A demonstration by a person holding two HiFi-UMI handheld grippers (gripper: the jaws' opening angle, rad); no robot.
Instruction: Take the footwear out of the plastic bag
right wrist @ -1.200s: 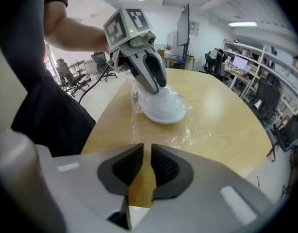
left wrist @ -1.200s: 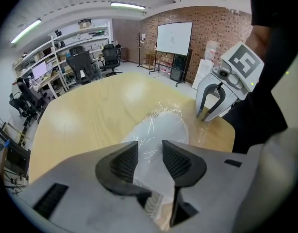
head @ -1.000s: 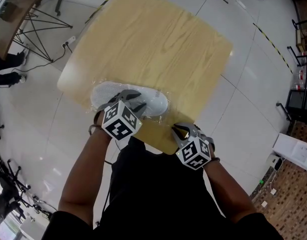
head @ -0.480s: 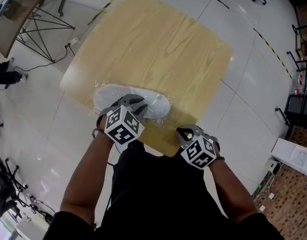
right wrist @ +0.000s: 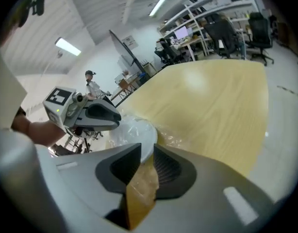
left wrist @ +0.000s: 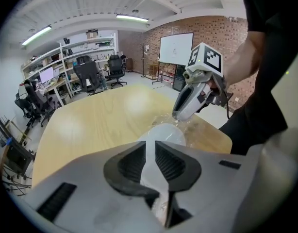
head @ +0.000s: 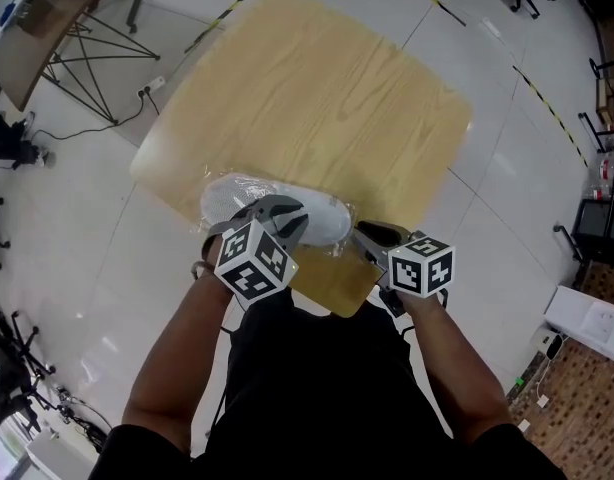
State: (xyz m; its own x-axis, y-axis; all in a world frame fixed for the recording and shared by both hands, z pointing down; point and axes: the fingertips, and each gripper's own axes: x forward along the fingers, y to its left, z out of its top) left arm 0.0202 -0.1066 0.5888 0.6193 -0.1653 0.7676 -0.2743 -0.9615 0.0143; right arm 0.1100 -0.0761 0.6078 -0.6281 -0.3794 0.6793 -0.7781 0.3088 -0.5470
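Observation:
A white shoe [head: 322, 220] lies inside a clear plastic bag [head: 334, 252] at the near edge of the wooden table [head: 317, 98]. My left gripper [head: 282, 216] sits over the shoe's middle. Its jaws are closing, and in the left gripper view [left wrist: 150, 164] the white shoe [left wrist: 163, 132] and crinkled plastic fill the narrow gap. My right gripper [head: 372, 236] is at the bag's right end, beside the shoe's tip. Its jaws are opening; in the right gripper view [right wrist: 146, 166] only bare tabletop shows between them, with the shoe [right wrist: 141, 135] and the plastic bag [right wrist: 173, 140] just ahead.
The table's near edge runs under both grippers, with tiled floor beyond it. A desk on wire legs [head: 27, 38] stands far left and a white box [head: 587, 313] lies on the floor at right. A person [right wrist: 91, 84] stands in the background.
My right gripper has moved up and left from the table's corner to the bag's end. The left gripper has stayed over the shoe, and its jaws have narrowed.

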